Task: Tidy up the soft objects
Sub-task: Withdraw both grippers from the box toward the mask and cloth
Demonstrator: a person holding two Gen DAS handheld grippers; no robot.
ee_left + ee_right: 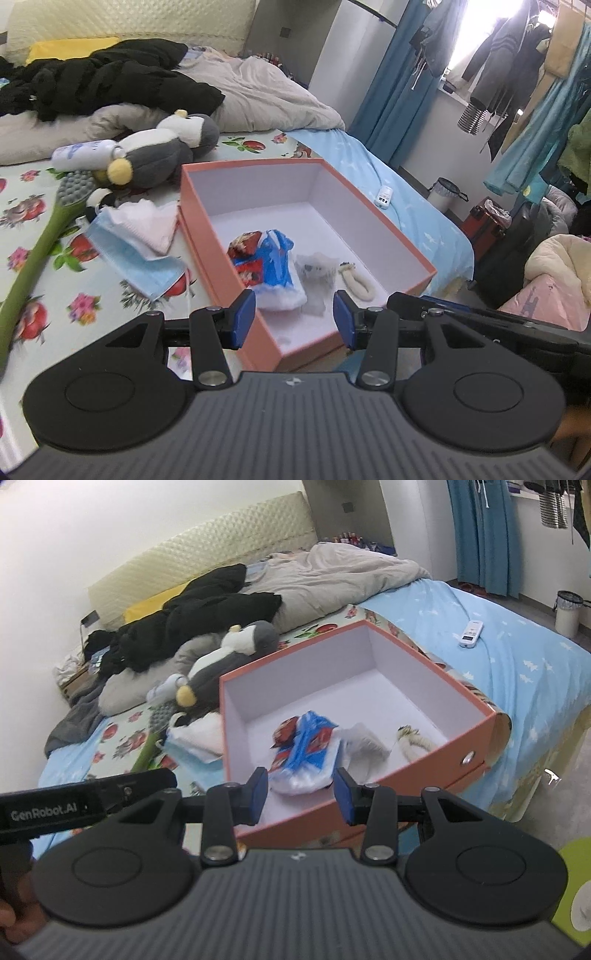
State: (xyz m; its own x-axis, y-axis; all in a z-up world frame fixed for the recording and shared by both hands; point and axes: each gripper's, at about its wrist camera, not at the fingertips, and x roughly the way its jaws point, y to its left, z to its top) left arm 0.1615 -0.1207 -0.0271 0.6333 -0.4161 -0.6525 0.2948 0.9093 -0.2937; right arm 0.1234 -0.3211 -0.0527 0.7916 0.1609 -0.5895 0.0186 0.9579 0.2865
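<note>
The left gripper [293, 319] is held above the near end of an orange box [207, 236] on the bed, its blue pads parted about halfway with nothing gripped between them. The right gripper [300, 796] is held the same way over the box's near wall [388, 775], jaws partly apart and empty.

Just ahead of both grippers, on the box's white floor, a blue and red printed soft piece [269, 269] is seen lying against the near-left wall. Touching it on the right, a crumpled whitish piece [316, 273] is found, and further right a small cream loop [358, 282] lies apart.

To the left of the left gripper, outside the box, a blue face mask [136, 264] is spread on the flowered sheet, with a folded white cloth [147, 225] laid on it. Beyond those, a grey and white plush penguin [166, 147] is seen, with a white bottle [83, 151] and a green long-handled brush [40, 240] beside it.
</note>
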